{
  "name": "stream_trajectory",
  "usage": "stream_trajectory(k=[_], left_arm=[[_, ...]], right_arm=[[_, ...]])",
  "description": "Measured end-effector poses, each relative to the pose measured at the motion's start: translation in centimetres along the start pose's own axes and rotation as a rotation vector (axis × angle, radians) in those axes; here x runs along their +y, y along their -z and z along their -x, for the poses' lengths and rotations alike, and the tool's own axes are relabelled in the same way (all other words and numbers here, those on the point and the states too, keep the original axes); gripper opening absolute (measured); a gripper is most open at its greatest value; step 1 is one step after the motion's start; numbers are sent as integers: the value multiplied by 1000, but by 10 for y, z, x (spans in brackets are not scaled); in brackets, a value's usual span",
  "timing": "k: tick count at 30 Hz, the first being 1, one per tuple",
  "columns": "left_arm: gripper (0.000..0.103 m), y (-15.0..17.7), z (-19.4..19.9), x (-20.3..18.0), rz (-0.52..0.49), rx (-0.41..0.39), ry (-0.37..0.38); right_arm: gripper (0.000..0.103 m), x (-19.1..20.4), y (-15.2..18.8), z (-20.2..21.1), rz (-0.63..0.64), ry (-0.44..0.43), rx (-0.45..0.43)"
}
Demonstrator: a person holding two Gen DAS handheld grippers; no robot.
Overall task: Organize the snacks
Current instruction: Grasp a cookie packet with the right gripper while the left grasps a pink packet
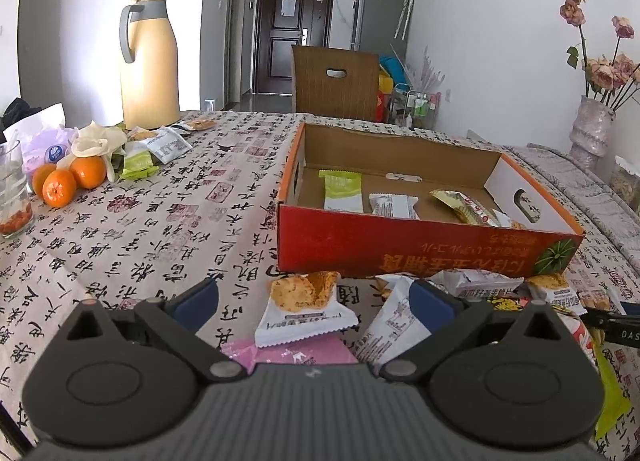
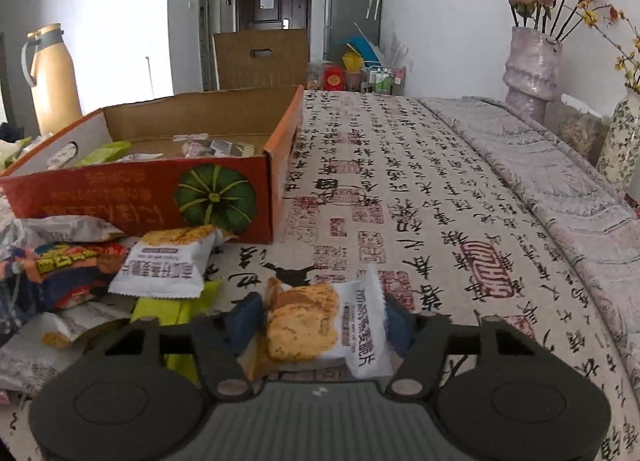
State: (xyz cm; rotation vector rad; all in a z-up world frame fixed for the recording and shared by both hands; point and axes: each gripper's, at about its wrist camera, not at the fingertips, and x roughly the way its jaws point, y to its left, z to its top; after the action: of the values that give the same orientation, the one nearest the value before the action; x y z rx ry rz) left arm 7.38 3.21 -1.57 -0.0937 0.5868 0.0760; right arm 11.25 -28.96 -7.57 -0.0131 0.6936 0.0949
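Left wrist view. Our left gripper (image 1: 316, 299) hovers low over the tabletop's near edge, fingers (image 1: 196, 297) spread wide & holding nothing. Between them, flat on the calligraphy cloth (image 1: 168, 221), lies a white cracker packet (image 1: 304, 311); a 2nd white packet (image 1: 394, 325) sits against the right pad. Just beyond stands the red box (image 1: 400, 249), w/ a green packet (image 1: 342, 191) & others already inside. More snacks wait at the far left edge by the oranges (image 1: 64, 181) & the thermos (image 1: 150, 61).

Right wrist view. Our right gripper (image 2: 320, 319) has its pads either side of a cracker-crisp packet (image 2: 320, 327); they appear to pinch its two ends, the wrapper tilted, still low over the cloth. A loose pile of snacks (image 2: 72, 273) sits to the left, along the box's near wall (image 2: 120, 197).

Step in hand, as we judge it: secure the packet, then carry it to the box. To do it well we keep the squeeze light (contents look brittle), lift clear of the box's near-right corner before moving across, & release low inside beside the packets already there.
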Motion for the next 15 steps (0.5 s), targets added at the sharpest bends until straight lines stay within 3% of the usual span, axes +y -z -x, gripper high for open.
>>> stream_trajectory(k=[6, 15], left_arm=[[103, 2, 1, -1, 0, 5, 4], [103, 0, 4, -1, -8, 23, -18]], right_arm=[[44, 4, 5, 7, 1, 10, -30], [43, 2, 7, 35, -98, 12, -157]])
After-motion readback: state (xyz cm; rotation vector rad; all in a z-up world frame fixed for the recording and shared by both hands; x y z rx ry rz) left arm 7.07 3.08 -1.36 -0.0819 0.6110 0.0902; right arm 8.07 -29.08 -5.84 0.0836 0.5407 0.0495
